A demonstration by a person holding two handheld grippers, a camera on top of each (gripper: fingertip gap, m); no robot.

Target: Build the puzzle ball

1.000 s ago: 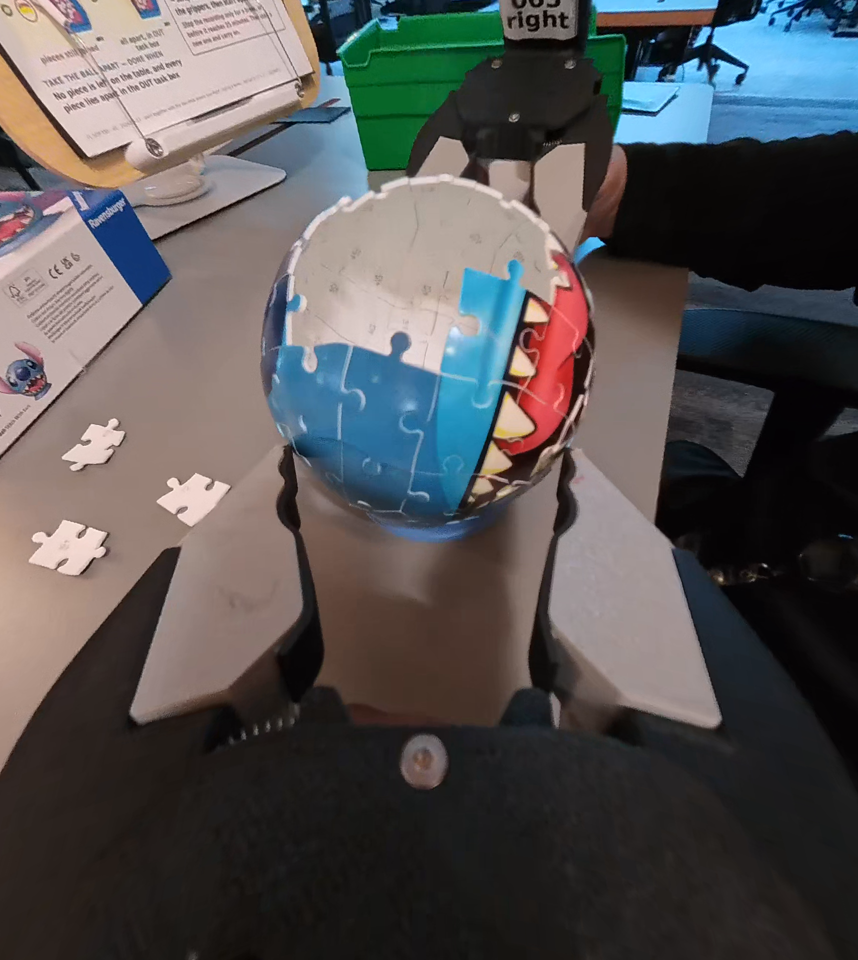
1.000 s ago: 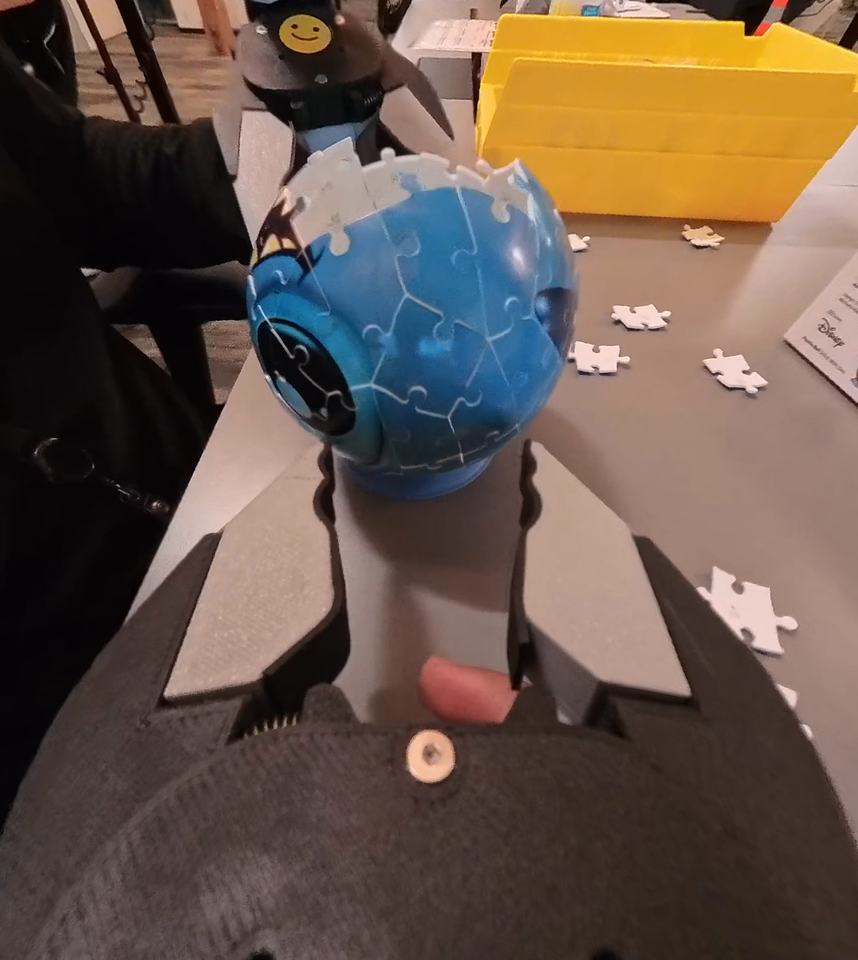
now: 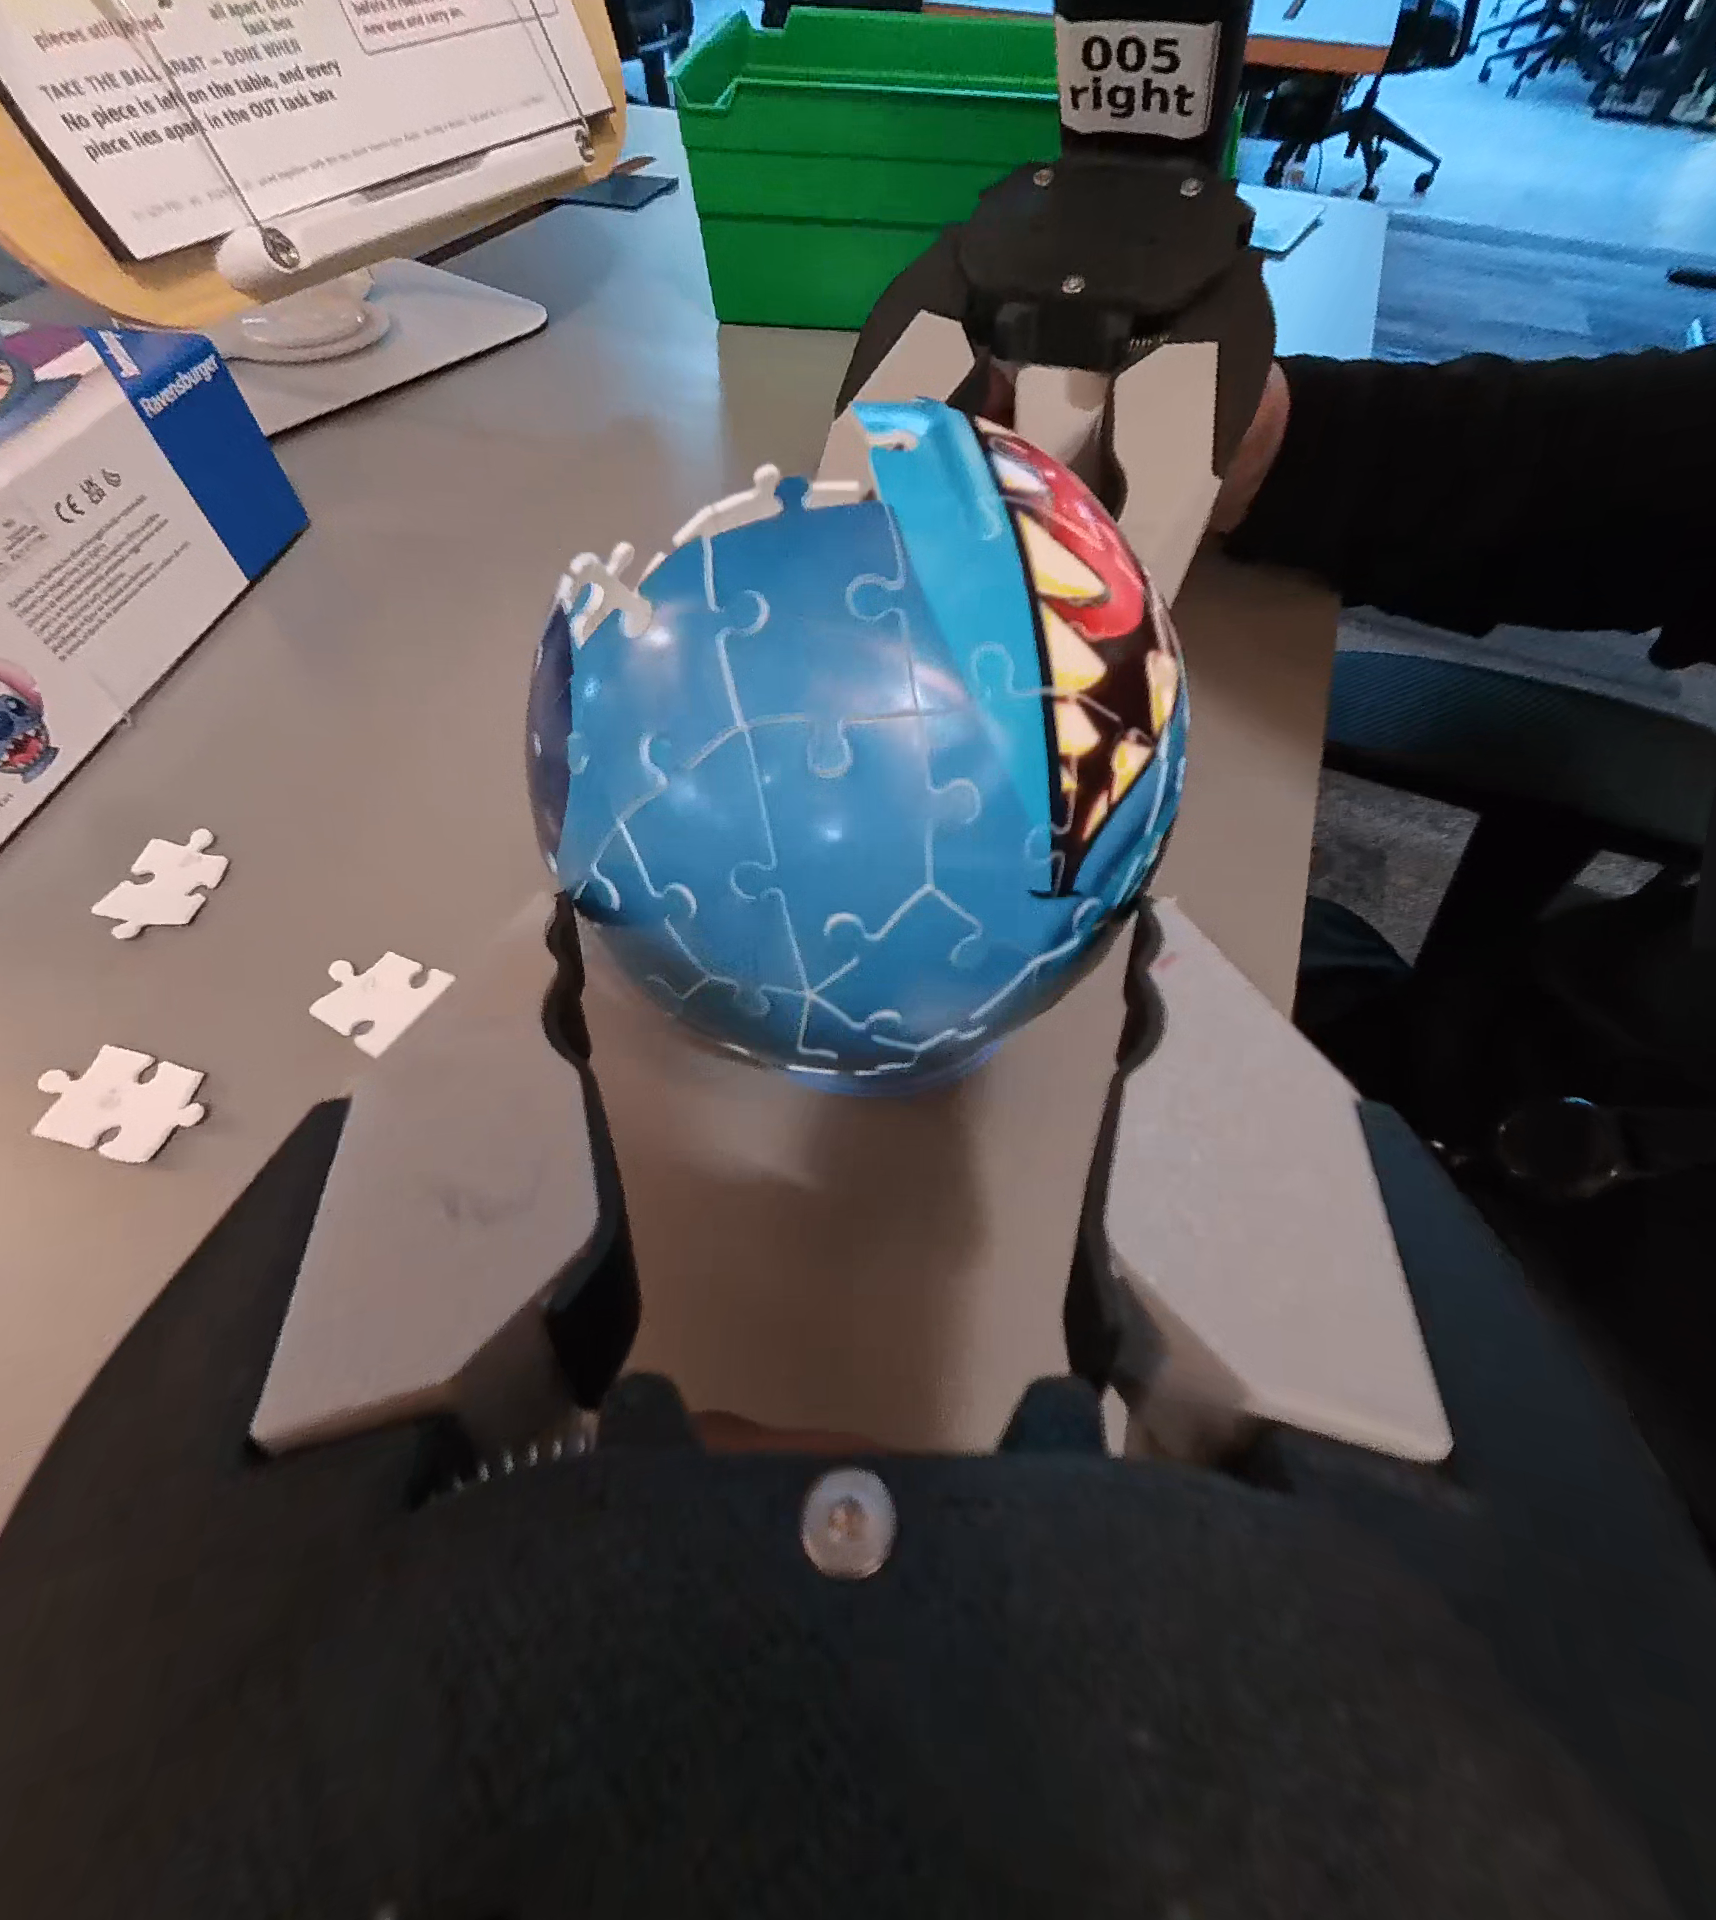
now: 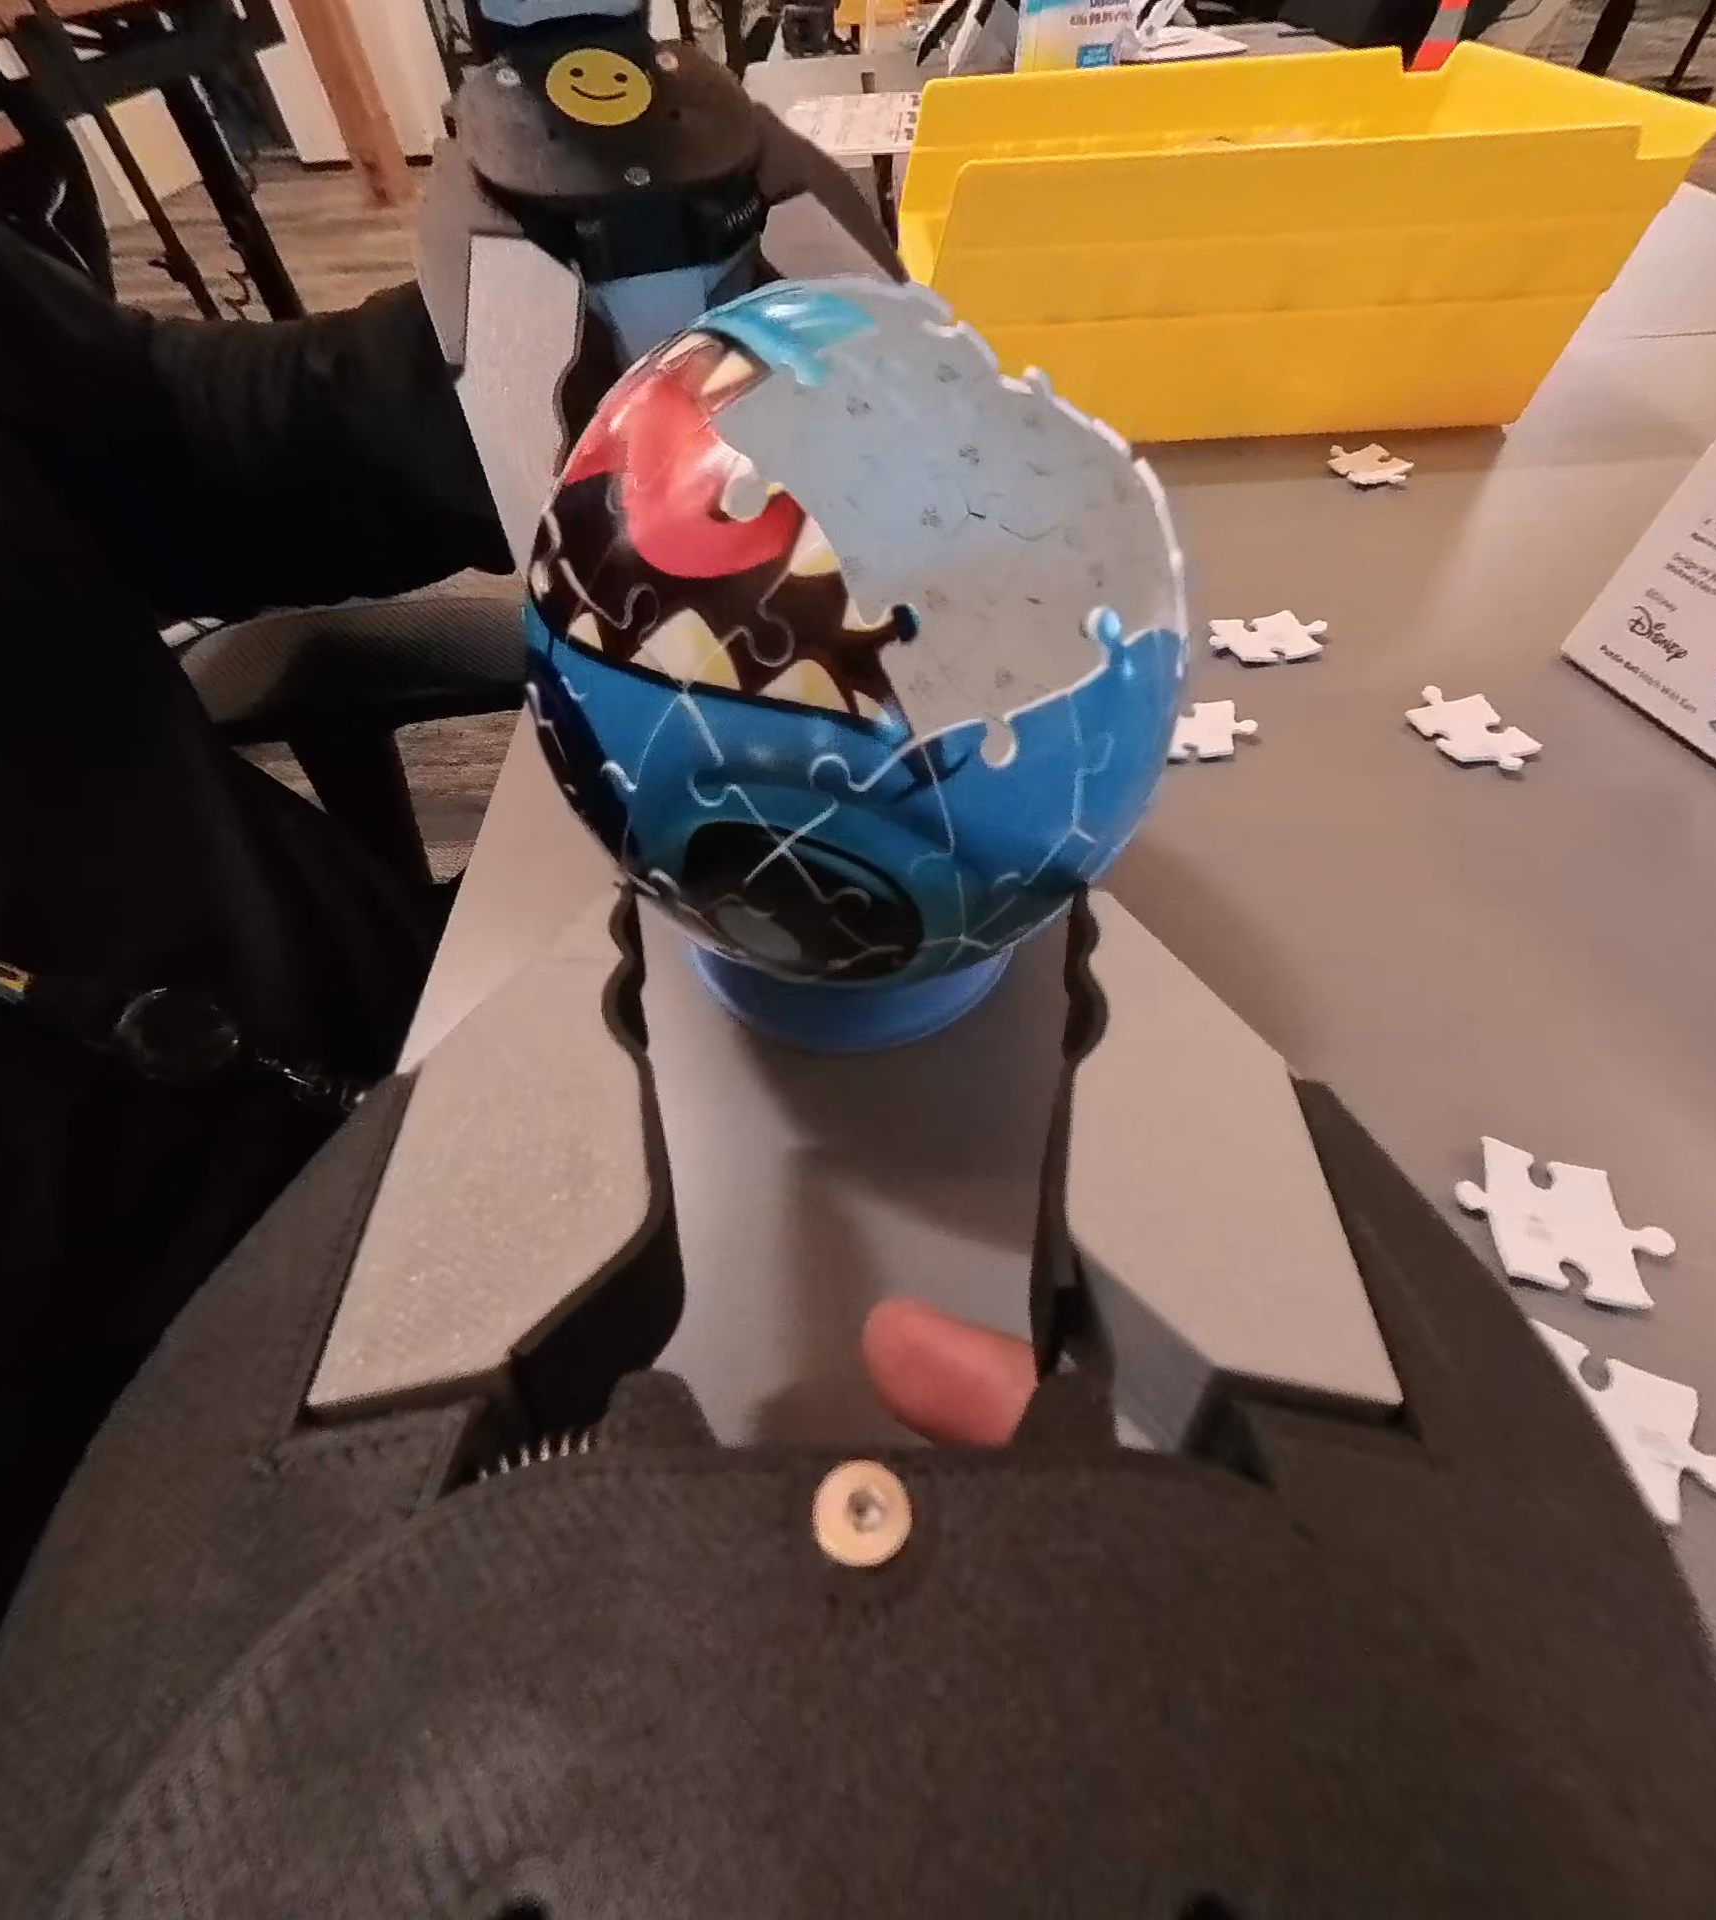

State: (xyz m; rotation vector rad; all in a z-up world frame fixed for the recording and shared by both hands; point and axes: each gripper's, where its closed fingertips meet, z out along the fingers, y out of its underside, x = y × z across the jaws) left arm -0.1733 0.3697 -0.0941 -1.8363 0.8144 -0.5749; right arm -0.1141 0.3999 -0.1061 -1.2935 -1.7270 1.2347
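Puzzle ball [image 3: 854, 769]: part-built, jagged open rim, seated on blue stand near surface [image 3: 397, 665] edge.
L hand-held gripper [image 3: 849, 935]: spread wide, nothing held.
R hand-held gripper [image 4: 849, 925]: spread wide, nothing held.
Loose pcs [image 3: 163, 883]: scattered beside the ball.

Office: desks, swivel chairs [image 3: 1353, 135]

Ball [image 3: 854, 748] sits between both sets of open fingers [image 3: 563, 966], blocking the middle; loose pieces [image 3: 378, 1000] dot the table [image 3: 397, 727] beside it, box [image 3: 54, 582] and bins [image 4: 1280, 281] beyond.
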